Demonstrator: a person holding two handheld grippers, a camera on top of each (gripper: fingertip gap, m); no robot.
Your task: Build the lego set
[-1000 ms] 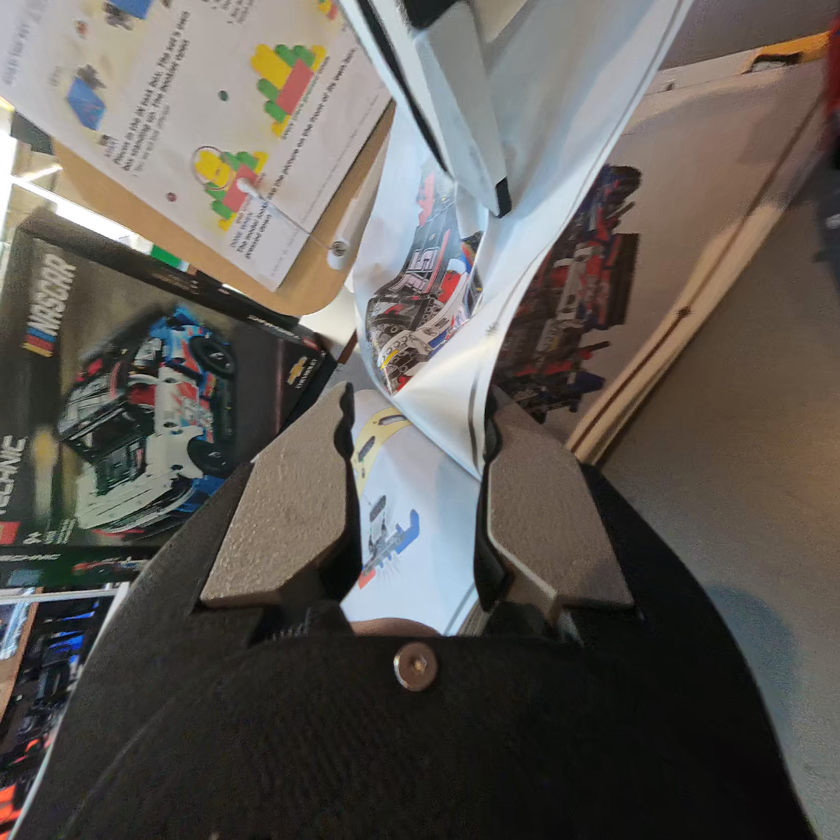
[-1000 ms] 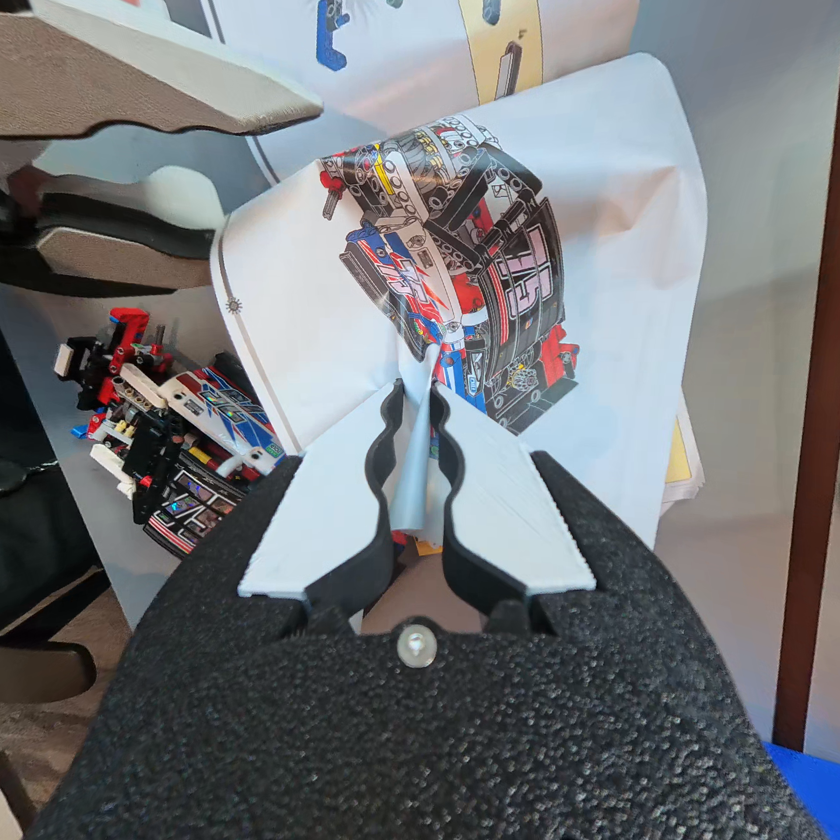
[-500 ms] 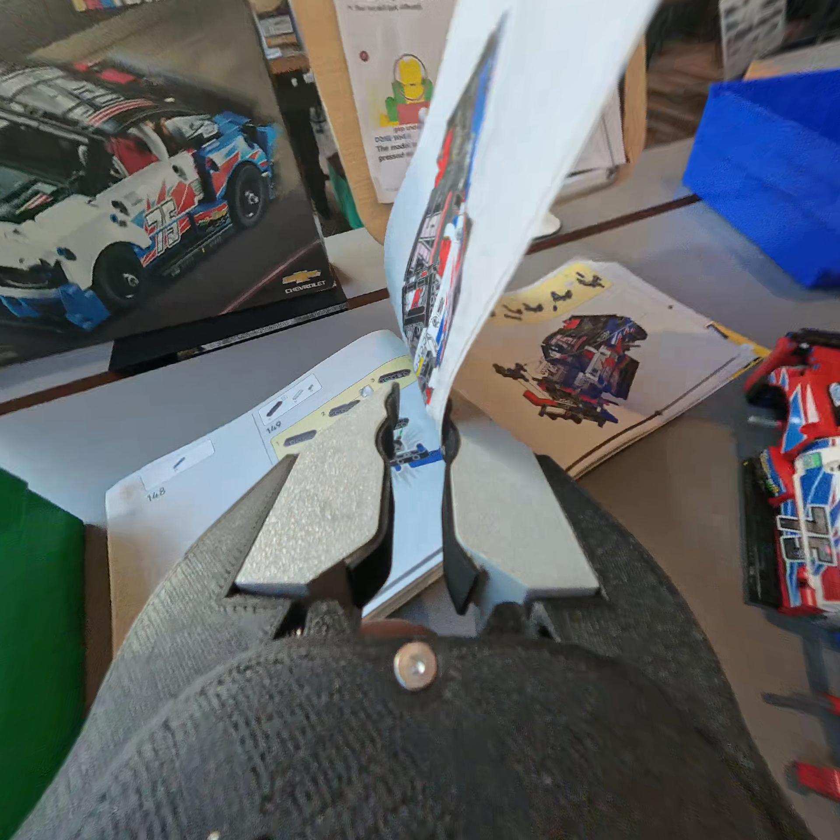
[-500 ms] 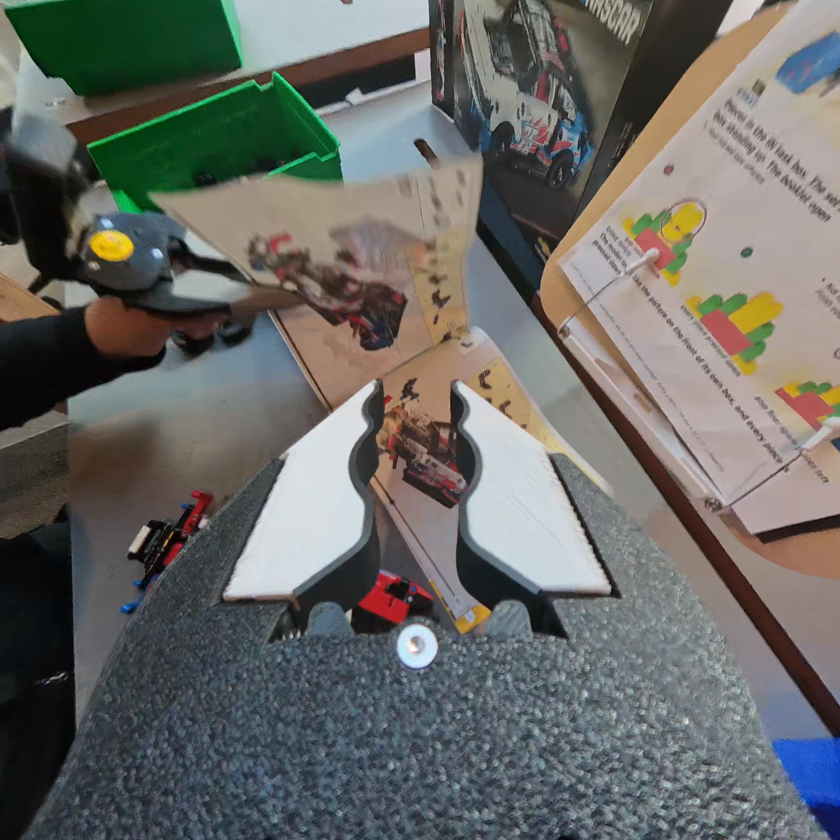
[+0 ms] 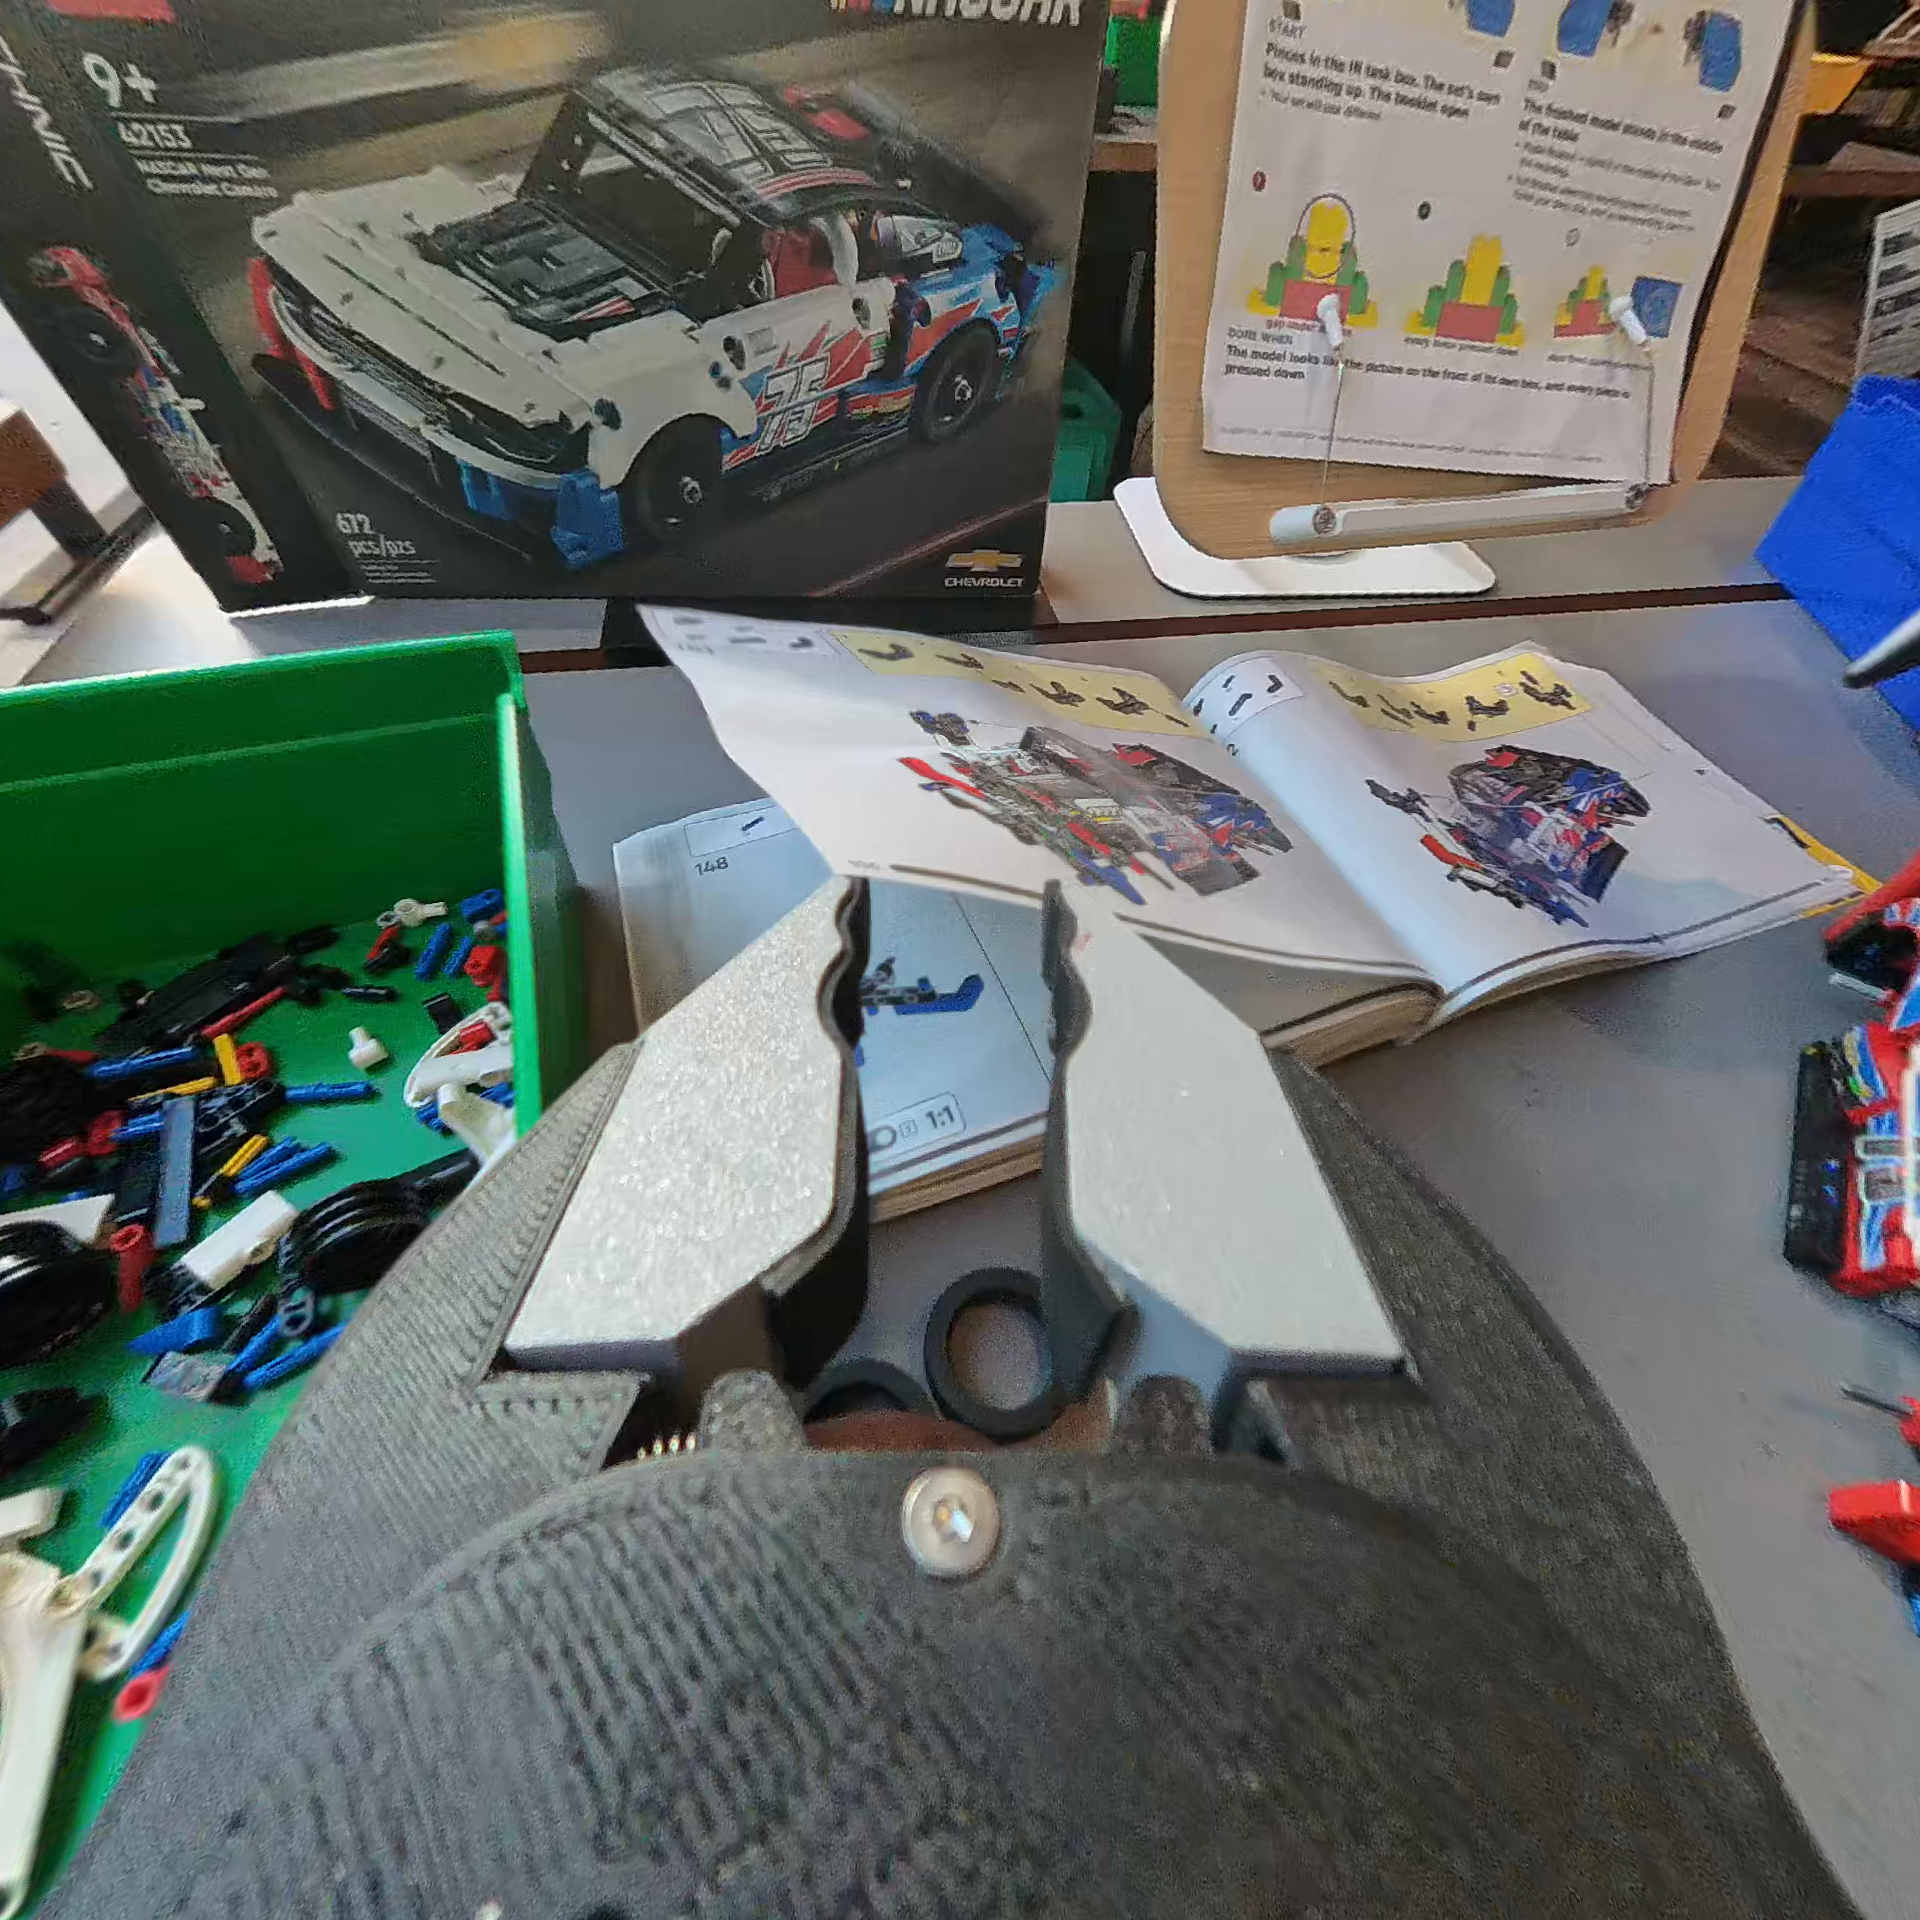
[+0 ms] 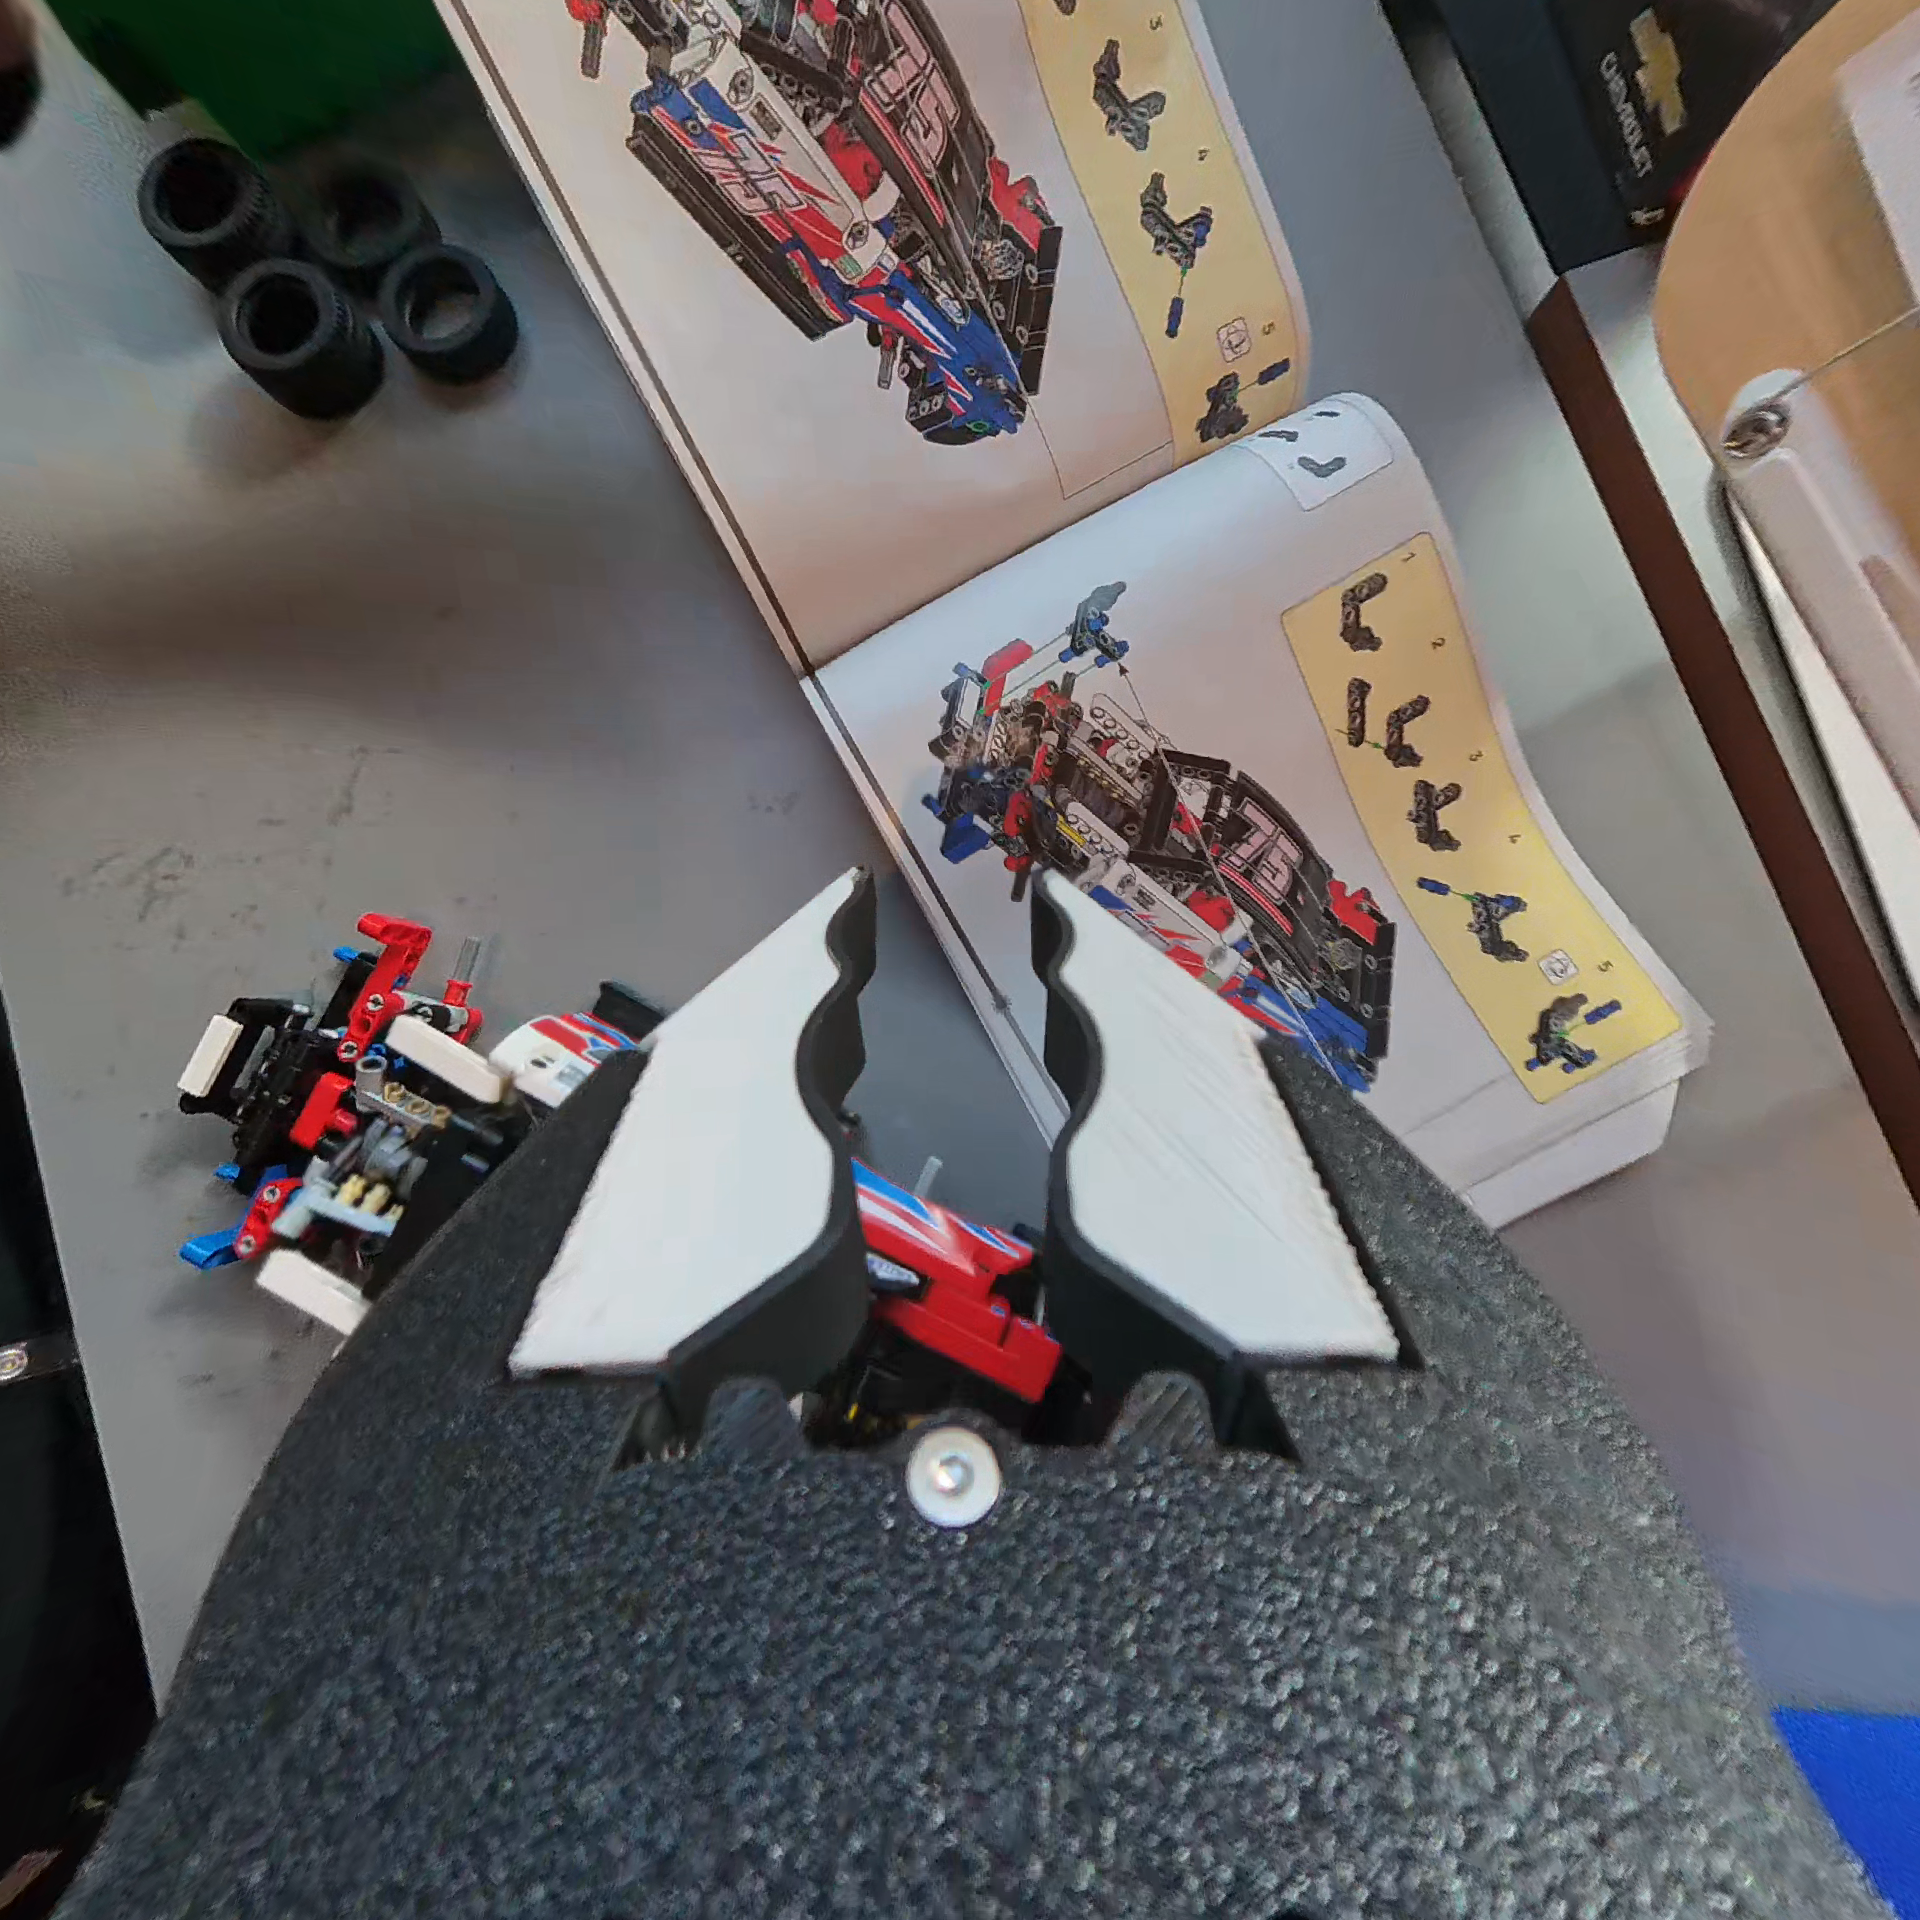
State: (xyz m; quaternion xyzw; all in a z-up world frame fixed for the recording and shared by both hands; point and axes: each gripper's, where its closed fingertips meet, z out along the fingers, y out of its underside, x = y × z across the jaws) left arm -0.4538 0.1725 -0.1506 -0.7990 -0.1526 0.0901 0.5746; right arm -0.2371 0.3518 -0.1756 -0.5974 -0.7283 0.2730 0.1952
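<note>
The instruction booklet (image 5: 1299, 831) lies open on the grey table; its left page arches up a little above the pages below. My left gripper (image 5: 951, 904) is open and empty, just short of the booklet's near left corner. A black tyre (image 5: 987, 1351) shows between its fingers. In the right wrist view the booklet (image 6: 1195, 810) lies ahead and to the right. My right gripper (image 6: 951, 894) is open and empty above the partly built red, white and black car (image 6: 343, 1091), close to the booklet's edge. The car's red end (image 6: 956, 1299) shows between the fingers.
A green bin (image 5: 499, 790) of loose pieces stands left of the booklet. The set's box (image 5: 623, 312) and a wooden stand with a sheet (image 5: 1455, 260) stand behind. A blue bin (image 5: 1860, 520) is at the right. Several black tyres (image 6: 312, 270) lie near the green bin. The tips of one gripper are about 30 centimetres away from the tips of the other.
The page the right gripper held was passed to the left gripper, turned over and let go. Both grippers now stand open and drawn back from the booklet.
</note>
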